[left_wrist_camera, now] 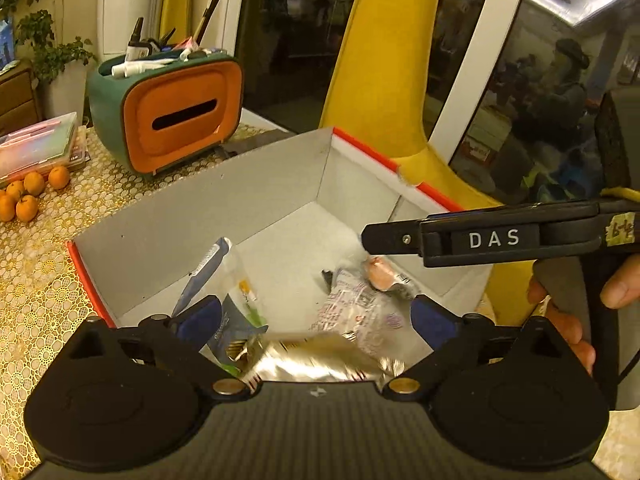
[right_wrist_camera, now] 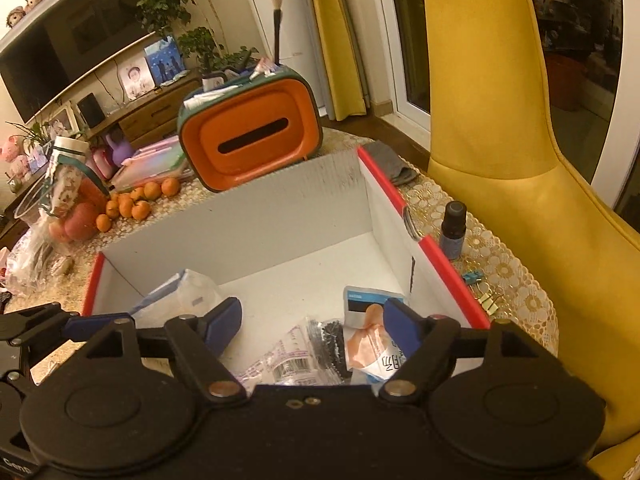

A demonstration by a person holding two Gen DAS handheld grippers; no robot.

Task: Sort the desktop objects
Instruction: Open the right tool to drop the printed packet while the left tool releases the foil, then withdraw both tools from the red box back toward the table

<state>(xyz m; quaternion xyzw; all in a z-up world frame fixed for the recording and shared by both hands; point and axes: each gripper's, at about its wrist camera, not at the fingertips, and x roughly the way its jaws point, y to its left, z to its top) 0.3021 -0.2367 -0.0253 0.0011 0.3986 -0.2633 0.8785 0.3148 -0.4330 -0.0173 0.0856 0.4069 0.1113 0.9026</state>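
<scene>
- Gold lace cloth covers your bench (right_wrist_camera: 516,280), with a yellow chair (right_wrist_camera: 492,120) filling the right of both views and dark window glass behind it.
- Centre frame sits the white box with a red rim (right_wrist_camera: 424,240); judging by what lies in it, it is your collecting bin, which would explain why both grippers hang over its open top.
- Your left gripper (left_wrist_camera: 316,320) has its blue fingers (left_wrist_camera: 200,320) spread wide with nothing pinched; the packets show below and between them, lying loose.
- Your right gripper (right_wrist_camera: 312,328) is also apart and grips nothing; its fingers (right_wrist_camera: 224,324) frame packets on the box floor.
- Inside the box, in the right wrist view, you can count about four packets: a clear pouch with blue print (right_wrist_camera: 188,288) lower left, a barcoded wrapper (right_wrist_camera: 288,364), a black bundle in clear film (right_wrist_camera: 328,340), and an orange-and-white sachet (right_wrist_camera: 372,344) under a blue-topped card. The left view adds a blurred silver foil packet (left_wrist_camera: 312,360) at bottom centre.
- Outside it, at right: one small dark bottle (right_wrist_camera: 454,232), upright just beside the box wall, and roughly two binder clips (right_wrist_camera: 486,296) near the bench edge. I judge these are left to sort.
- Upper middle stands one orange-fronted organiser (right_wrist_camera: 248,136) holding pens and a brush, likely already tidy.
- At left, about seven small oranges (right_wrist_camera: 136,204) cluster together.
</scene>
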